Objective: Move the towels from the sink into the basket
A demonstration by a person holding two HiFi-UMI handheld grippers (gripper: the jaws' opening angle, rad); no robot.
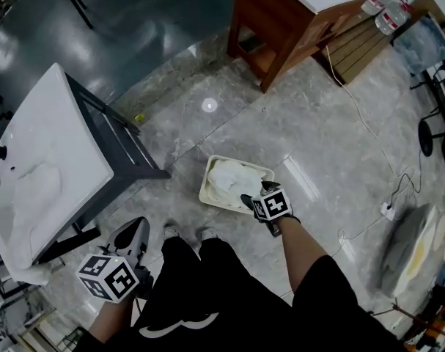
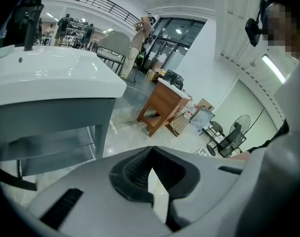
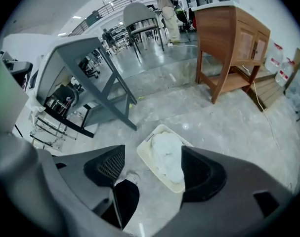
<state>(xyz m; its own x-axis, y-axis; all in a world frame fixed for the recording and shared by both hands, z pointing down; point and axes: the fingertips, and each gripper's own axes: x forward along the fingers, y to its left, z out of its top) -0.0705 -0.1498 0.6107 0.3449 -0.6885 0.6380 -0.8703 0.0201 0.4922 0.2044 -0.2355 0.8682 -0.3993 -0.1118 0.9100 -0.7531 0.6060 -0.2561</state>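
Note:
A cream basket (image 1: 206, 198) stands on the floor in front of my feet, with a heap of white towels (image 1: 231, 180) in it. My right gripper (image 1: 251, 199) hangs just over the basket's near right corner, pointing steeply down. It is open, and in the right gripper view the basket (image 3: 144, 153) and towels (image 3: 167, 159) show on the floor between its wide-set pads (image 3: 110, 167). The white sink (image 1: 39, 174) is on a dark stand at the left. My left gripper (image 1: 133, 235) is low beside my left leg, shut and empty (image 2: 150, 169). The sink's rim (image 2: 56, 78) fills the left gripper view's upper left.
A wooden cabinet (image 1: 288, 20) stands at the back, beyond the basket. A white cable (image 1: 369, 130) runs over the marble floor to a plug block at the right. My legs and shoes (image 1: 185, 235) are just behind the basket. The sink's dark stand (image 1: 127, 145) reaches toward the basket.

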